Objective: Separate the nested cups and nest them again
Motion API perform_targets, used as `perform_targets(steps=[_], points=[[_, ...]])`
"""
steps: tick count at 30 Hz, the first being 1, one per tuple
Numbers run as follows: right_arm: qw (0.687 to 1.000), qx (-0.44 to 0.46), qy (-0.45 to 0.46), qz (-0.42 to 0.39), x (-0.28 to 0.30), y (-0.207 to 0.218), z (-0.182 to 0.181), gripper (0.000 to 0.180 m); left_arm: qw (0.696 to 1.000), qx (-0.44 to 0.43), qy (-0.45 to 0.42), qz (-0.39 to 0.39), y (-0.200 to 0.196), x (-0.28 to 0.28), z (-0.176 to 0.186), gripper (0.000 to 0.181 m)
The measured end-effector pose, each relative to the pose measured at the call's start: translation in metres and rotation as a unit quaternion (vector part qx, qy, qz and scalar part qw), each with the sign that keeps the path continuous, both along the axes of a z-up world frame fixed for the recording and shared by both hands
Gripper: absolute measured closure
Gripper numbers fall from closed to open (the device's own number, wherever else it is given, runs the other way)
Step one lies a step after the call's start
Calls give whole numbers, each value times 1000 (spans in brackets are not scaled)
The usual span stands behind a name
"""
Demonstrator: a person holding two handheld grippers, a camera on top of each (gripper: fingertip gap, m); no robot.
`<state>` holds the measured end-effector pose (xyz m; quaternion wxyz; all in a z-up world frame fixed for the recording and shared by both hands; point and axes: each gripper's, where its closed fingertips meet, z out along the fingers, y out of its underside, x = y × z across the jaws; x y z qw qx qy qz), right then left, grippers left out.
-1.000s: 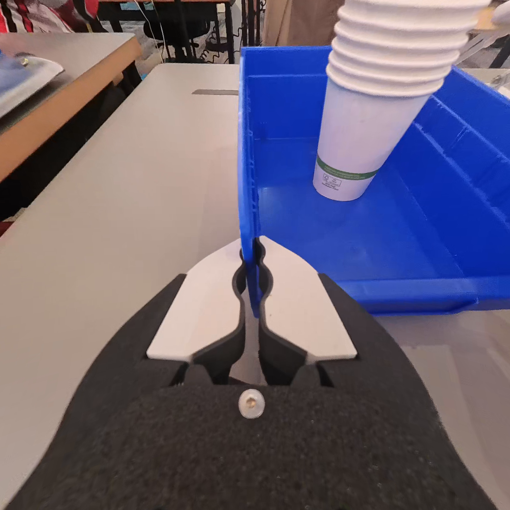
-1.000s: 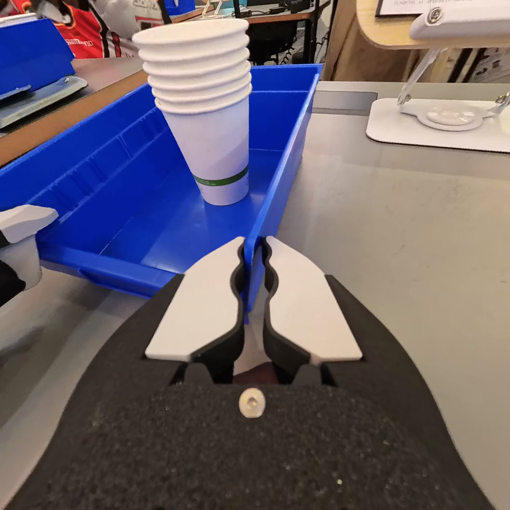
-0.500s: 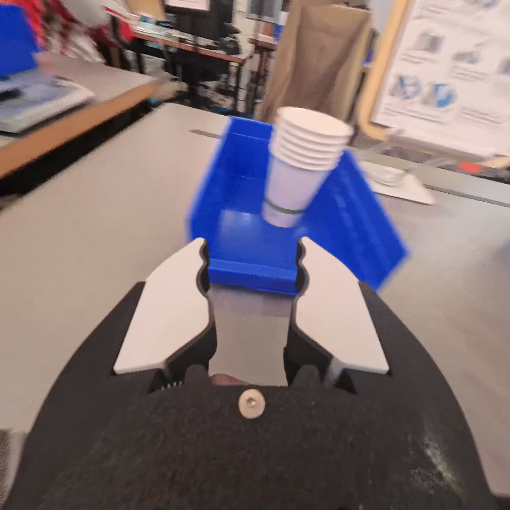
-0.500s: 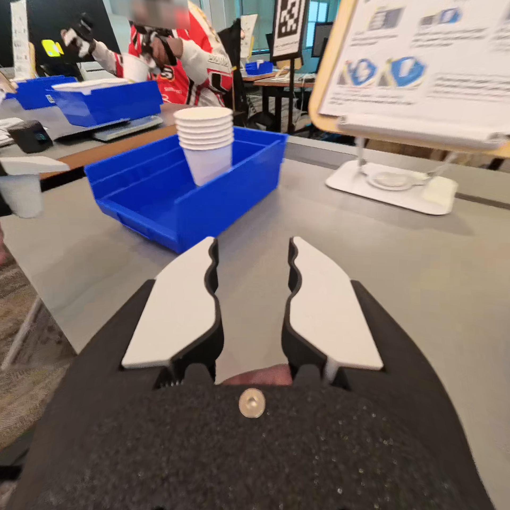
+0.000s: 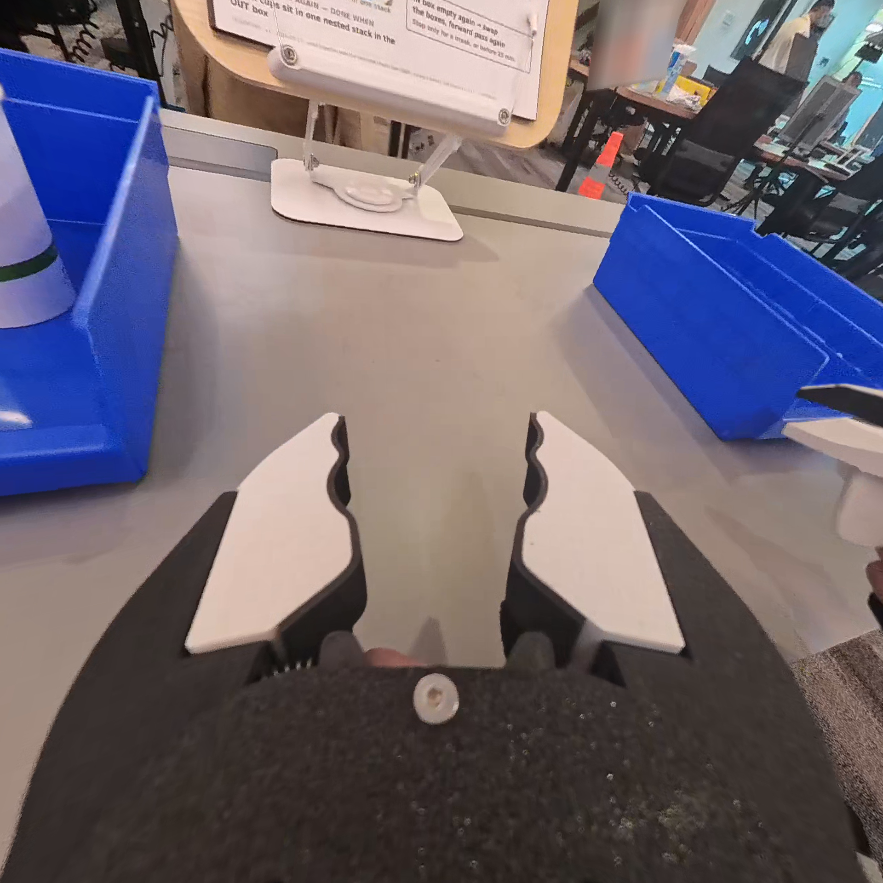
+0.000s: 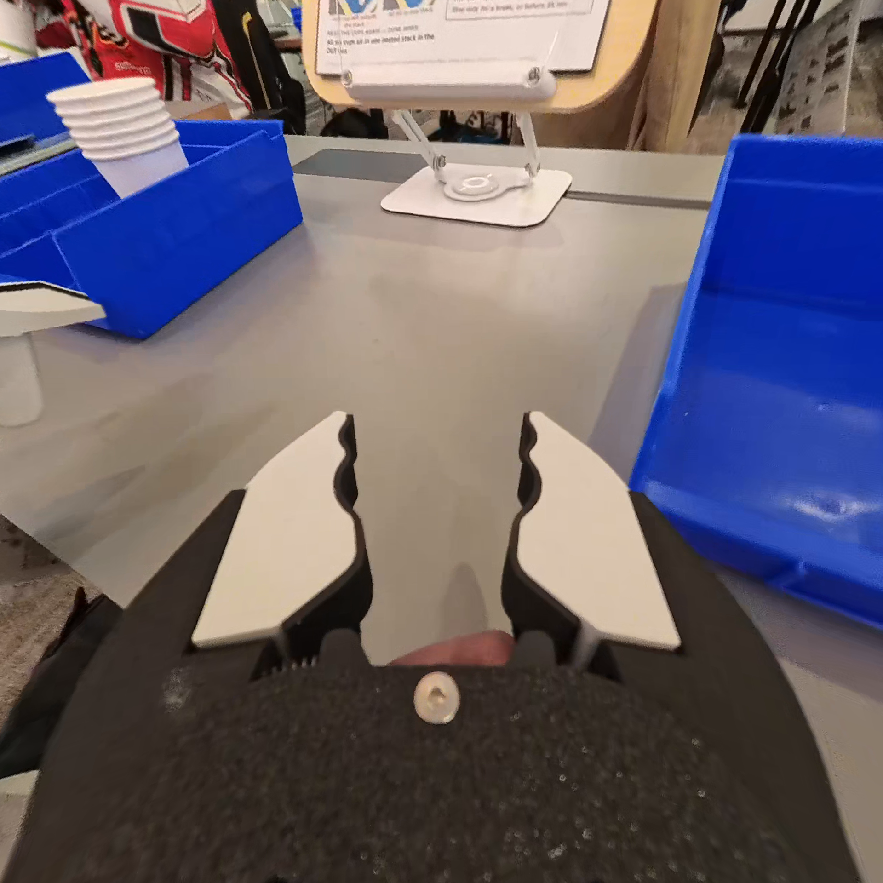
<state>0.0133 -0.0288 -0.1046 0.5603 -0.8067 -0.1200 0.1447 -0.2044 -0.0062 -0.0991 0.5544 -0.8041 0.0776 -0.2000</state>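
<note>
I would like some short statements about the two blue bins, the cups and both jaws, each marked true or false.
1. The stack of white cups stands in the left blue bin. True.
2. The right blue bin holds one cup. False: no cup shows in it.
3. The left gripper has its jaws shut. False: they stand open, holding nothing.
4. The right gripper has open, empty jaws. True.
5. A sign stand sits on the table between the bins. True.
</note>
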Motion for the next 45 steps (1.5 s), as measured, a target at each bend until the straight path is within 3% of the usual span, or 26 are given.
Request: perform_targets(steps=[6, 15, 20, 26, 32, 35, 39, 45], points=[[998, -26, 56, -7, -2, -1, -10, 116, 1000, -18, 10, -9, -5, -6, -6, 109], [999, -28, 28, 2, -2, -3, -12, 120, 999, -14, 5, 33, -5, -60, 9, 107], [999, -16, 48, 15, -9, -3, -5, 122, 993, -18, 46, 104, 37, -159, 19, 100], [999, -18, 19, 39, -17, -1, -5, 122, 982, -43, 148, 114, 109, -214, 16, 99], [1000, -12, 7, 27, -14, -4, -6, 123, 978, -127, 149, 77, 161, -214, -12, 109], [1000, -20, 14, 17, -9, -6, -11, 124, 975, -146, 154, 65, 178, -210, -23, 100], [999, -34, 22, 16, -4, -5, -18, 124, 977, -144, 147, 48, 207, -207, -28, 82], [999, -30, 15, 10, 4, -1, -16, 125, 988, -86, 125, 13, 243, -194, -21, 84]])
